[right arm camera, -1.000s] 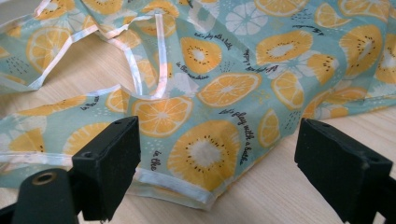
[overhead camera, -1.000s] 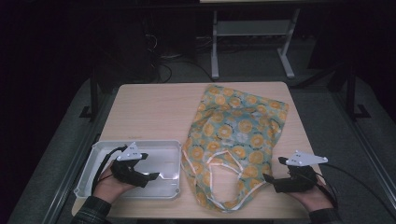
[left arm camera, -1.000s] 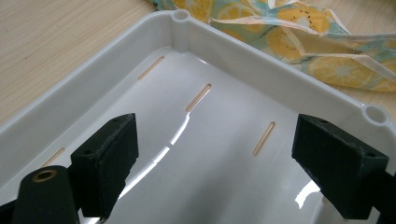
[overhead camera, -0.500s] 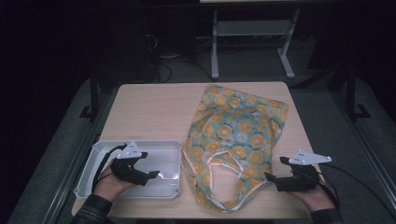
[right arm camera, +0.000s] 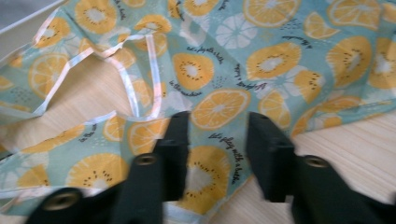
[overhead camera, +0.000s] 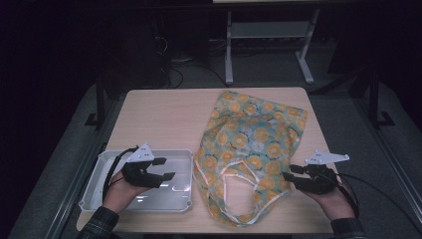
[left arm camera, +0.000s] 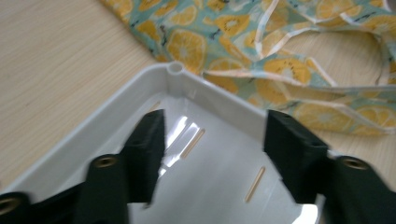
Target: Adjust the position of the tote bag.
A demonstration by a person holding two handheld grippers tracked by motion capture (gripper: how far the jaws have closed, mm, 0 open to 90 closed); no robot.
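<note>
One fruit-print bag (overhead camera: 251, 149) lies flat on the bench (overhead camera: 159, 117), long axis running from its far right part to the handles at the near edge. Right tool (overhead camera: 288, 175), jaws just narrowing with the cloth's near right edge between them, sits nearest; left tool (overhead camera: 166, 169), half open and just closing on nothing, hovers over the white tray (overhead camera: 99, 169).

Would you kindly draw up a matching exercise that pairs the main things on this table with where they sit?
Things:
1. white plastic tray
2. orange-print fabric bag
3. left gripper
4. right gripper

Places:
A. at the bag's near right edge, over its fabric
B. near left corner of the wooden table
C. right of the tray, spread flat
D. over the tray

Pairs: 1-B, 2-C, 3-D, 4-A
</note>
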